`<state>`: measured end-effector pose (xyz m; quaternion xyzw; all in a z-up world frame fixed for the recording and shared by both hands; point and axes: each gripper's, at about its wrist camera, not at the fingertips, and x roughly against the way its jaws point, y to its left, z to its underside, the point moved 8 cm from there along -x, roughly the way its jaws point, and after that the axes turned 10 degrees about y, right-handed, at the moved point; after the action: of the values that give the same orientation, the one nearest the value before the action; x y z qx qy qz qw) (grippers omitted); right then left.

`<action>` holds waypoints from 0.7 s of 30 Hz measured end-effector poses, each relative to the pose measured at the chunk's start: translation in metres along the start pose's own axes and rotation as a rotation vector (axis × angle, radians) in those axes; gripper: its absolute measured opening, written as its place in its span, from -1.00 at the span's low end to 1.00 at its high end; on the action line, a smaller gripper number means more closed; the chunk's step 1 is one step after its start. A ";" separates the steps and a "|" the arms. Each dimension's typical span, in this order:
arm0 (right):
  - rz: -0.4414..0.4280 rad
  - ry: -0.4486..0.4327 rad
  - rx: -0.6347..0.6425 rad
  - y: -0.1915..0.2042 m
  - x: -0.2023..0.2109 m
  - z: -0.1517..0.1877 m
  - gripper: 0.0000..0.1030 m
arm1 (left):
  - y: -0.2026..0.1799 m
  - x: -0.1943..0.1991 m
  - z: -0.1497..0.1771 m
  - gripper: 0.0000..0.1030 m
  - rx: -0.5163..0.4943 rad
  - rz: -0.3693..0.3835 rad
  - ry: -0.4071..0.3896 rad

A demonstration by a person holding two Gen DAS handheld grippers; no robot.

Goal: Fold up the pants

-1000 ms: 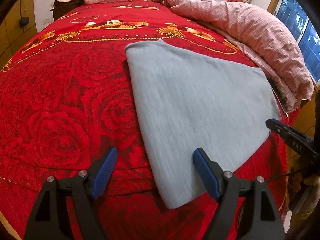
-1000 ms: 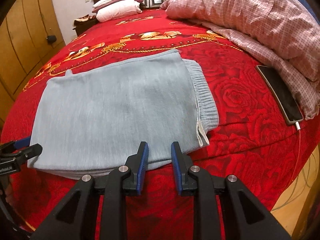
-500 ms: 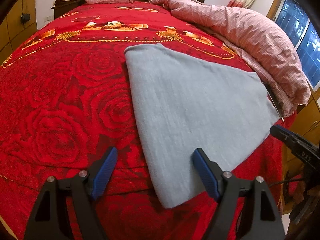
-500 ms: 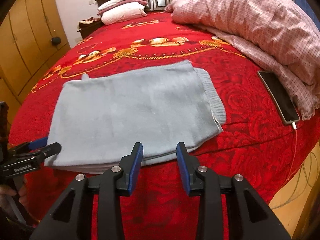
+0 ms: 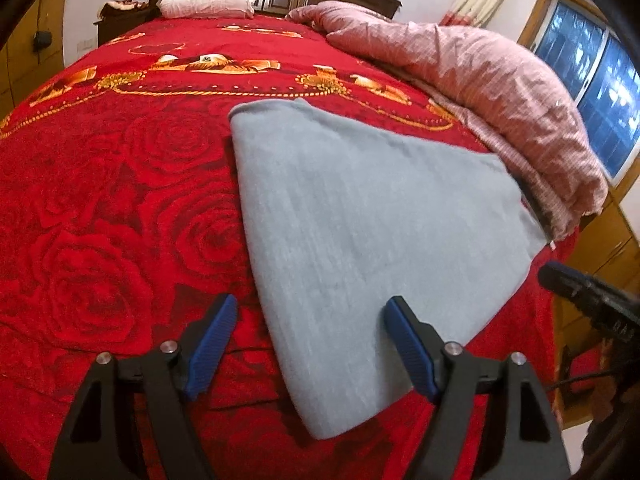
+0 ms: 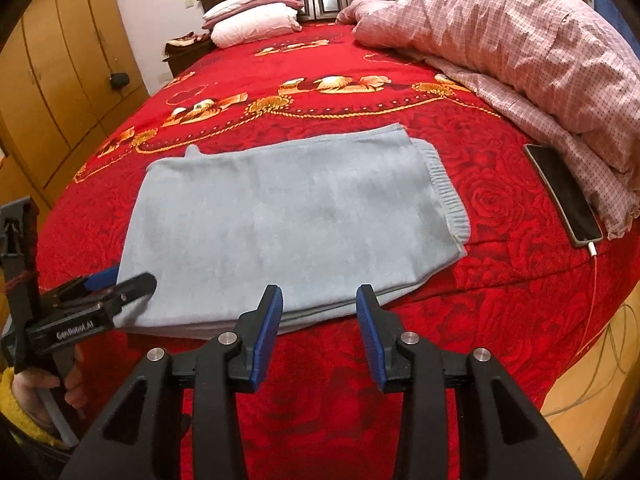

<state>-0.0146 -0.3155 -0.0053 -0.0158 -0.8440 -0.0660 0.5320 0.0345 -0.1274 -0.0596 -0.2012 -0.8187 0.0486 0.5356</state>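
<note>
1. My left gripper stands with its blue pads spread wide and nothing between them. It hangs above the near left corner of the pants, not touching the cloth.
2. My right gripper is likewise parted and empty, just off the near long edge of the pants.
3. The grey pants lie flat in stacked layers near the foot edge of the bed, on the red rose cover. The ribbed waistband is at the right end.
4. Judgement: the fold is well advanced and both grippers are free of the cloth. If a further fold is wanted, each must pinch an end through all layers and carry it over squarely; otherwise only smoothing is left.
5. Beyond the pants, at the right edge of the bed, a phone on a cable lies against the pink checked quilt; well clear.
6. Writing: the left gripper's body, seen from the right wrist, reads roughly "GenRobot.AI". The marking on the other gripper is illegible.
</note>
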 end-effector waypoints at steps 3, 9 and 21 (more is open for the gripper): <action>0.008 0.006 0.012 0.007 0.000 0.001 -0.23 | 0.001 0.000 -0.003 0.07 0.025 0.040 0.000; -0.003 -0.019 0.026 0.015 0.008 -0.004 -0.23 | 0.003 0.004 -0.006 -0.43 0.066 0.072 0.003; -0.010 -0.038 0.038 0.014 0.012 -0.007 -0.23 | -0.013 0.041 -0.019 -0.71 0.035 0.108 -0.051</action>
<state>-0.0116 -0.3035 0.0096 -0.0025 -0.8551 -0.0522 0.5159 0.0338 -0.1258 -0.0124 -0.2346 -0.8189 0.0970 0.5148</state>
